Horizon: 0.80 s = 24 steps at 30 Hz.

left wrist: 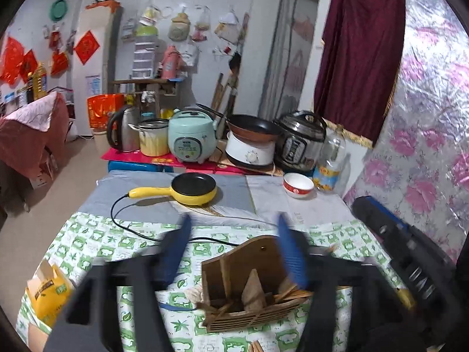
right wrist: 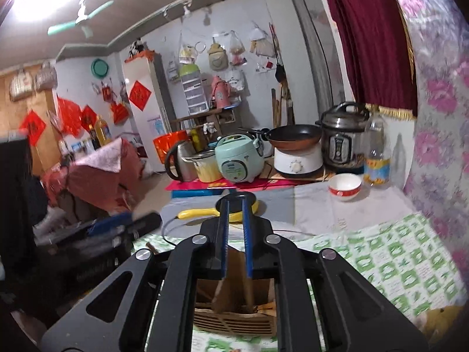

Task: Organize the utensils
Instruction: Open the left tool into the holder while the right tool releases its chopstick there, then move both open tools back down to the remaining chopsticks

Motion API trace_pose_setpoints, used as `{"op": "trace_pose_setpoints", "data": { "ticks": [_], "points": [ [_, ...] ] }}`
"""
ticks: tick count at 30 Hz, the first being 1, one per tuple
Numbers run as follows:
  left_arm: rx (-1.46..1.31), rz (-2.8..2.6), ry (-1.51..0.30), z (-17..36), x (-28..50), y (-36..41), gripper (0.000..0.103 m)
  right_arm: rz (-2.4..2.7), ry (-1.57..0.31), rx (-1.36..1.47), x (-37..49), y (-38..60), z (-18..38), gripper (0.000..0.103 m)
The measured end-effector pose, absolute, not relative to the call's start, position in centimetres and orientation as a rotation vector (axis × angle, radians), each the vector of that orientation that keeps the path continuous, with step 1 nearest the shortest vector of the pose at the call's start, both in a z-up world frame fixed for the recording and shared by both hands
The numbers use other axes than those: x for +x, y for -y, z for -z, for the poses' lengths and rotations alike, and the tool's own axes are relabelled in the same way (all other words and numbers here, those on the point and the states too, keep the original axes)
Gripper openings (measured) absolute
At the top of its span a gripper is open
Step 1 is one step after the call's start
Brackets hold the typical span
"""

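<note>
From the left wrist view, the left gripper [left wrist: 234, 249] is hovering with its jaws standing wide and nothing between the pads. The wooden utensil holder [left wrist: 252, 284] is sitting on the desk [left wrist: 96, 243] just below and between the jaws, with thin wooden sticks [left wrist: 290, 294] lying loose inside its compartments. These look light, stiff and easy to scatter, so I judge that taking one near its middle is the safest hold; the holder itself seems rigid and best gripped by its tall back panel. The right gripper [left wrist: 390, 243] is showing to the right of the jaws.

From the right wrist view, the right gripper [right wrist: 236, 234] is keeping its jaws narrow, a slim gap showing, holding nothing. The holder [right wrist: 234, 302] is lying directly under the jaws, partly hidden by the fingers. A yellow pan [right wrist: 205, 212] is resting beyond the fingertips.
</note>
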<state>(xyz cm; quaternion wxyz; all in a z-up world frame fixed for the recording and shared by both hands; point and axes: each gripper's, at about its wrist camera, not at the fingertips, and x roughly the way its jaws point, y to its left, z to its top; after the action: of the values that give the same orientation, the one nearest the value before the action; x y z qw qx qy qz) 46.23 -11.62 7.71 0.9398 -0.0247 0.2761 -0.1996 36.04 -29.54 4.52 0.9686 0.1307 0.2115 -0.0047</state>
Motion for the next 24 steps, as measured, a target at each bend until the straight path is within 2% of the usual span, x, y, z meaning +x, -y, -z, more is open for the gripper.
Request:
{"op": "trace_pose_setpoints", "data": {
  "ticks": [3,5,7,11,16,20,24],
  "points": [
    [-0.063,0.402,-0.56,-7.9,45.7,10.6,0.07,0.016,-0.41,0.27,35.3,29.9,-5.2,0.017],
    [-0.076,0.398,-0.561,-8.1,45.3,9.8,0.075,0.029,-0.39,0.261,34.5,29.8,-5.7,0.021],
    [-0.08,0.381,-0.549,-8.3,44.6,8.9,0.078,0.028,-0.37,0.26,33.5,29.7,-6.2,0.03],
    [-0.081,0.356,-0.53,-8.7,42.5,7.7,0.087,0.034,-0.354,0.248,31.5,29.4,-6.8,0.038],
    [-0.049,0.345,-0.518,-8.8,39.3,7.6,0.09,0.038,-0.338,0.228,28.2,28.8,-7.7,0.05],
    [0.01,0.28,-0.478,-7.5,35.7,7.5,0.097,0.045,-0.31,0.199,25.7,28.2,-8.4,0.06],
    [0.054,0.239,-0.483,-5.5,34.3,7.8,0.097,0.074,-0.285,0.166,23.0,27.8,-6.9,0.073]
  ]
}}
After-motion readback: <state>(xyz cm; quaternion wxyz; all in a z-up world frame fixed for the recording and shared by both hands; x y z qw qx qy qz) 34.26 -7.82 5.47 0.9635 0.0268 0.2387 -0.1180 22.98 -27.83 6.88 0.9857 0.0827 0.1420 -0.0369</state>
